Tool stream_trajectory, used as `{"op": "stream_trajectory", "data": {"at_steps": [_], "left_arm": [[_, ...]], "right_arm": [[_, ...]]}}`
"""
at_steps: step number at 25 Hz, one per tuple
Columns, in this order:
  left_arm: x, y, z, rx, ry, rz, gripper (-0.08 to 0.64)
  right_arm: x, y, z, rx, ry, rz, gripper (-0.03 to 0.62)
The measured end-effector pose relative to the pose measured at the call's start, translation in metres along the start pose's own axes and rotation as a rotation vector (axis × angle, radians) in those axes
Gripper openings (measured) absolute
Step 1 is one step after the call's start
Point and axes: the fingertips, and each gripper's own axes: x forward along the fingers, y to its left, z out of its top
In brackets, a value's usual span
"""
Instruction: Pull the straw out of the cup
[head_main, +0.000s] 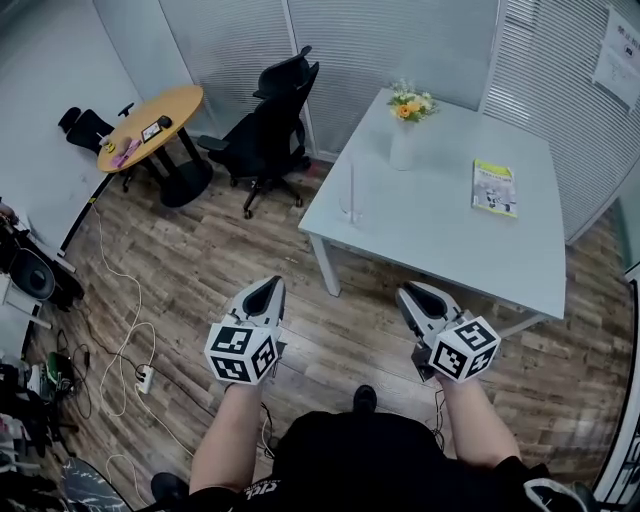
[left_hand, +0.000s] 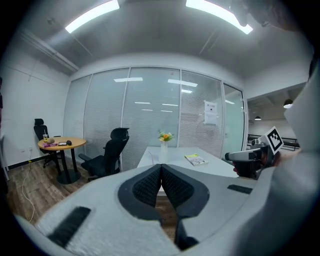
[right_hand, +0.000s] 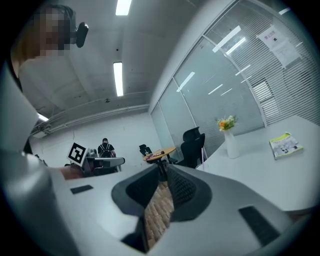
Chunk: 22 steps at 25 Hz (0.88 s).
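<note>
A clear cup (head_main: 350, 208) with a thin straw (head_main: 351, 183) standing in it sits near the left edge of the white table (head_main: 450, 240). Both grippers hover over the wooden floor, short of the table and well away from the cup. My left gripper (head_main: 270, 286) is shut, its pads (left_hand: 150, 182) meeting at the tips with nothing between them. My right gripper (head_main: 410, 293) is open by a narrow gap and holds nothing; floor shows between its pads (right_hand: 182, 187). The right gripper view shows the cup (right_hand: 201, 166) ahead at the table's edge.
On the table stand a white vase of flowers (head_main: 403, 140) and a green booklet (head_main: 494, 187). A black office chair (head_main: 270, 125) is left of the table, with a round wooden table (head_main: 150, 125) beyond it. Cables and a power strip (head_main: 143, 377) lie on the floor at left.
</note>
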Motion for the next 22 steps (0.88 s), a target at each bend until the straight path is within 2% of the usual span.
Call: {"op": "stream_trajectory", "data": {"at_steps": [9, 17, 22], "left_arm": [[0.035, -0.014, 0.018, 0.006, -0.022, -0.017, 0.009], [0.078, 0.001, 0.016, -0.027, -0.022, -0.049, 0.009], [0.126, 0.02, 0.018, -0.048, -0.012, -0.079, 0.009]], "right_arm": [[0.004, -0.027, 0.017, -0.01, -0.003, 0.002, 0.08], [0.034, -0.05, 0.025, -0.023, 0.026, -0.008, 0.092], [0.068, -0.079, 0.032, -0.028, 0.055, -0.034, 0.1]]}}
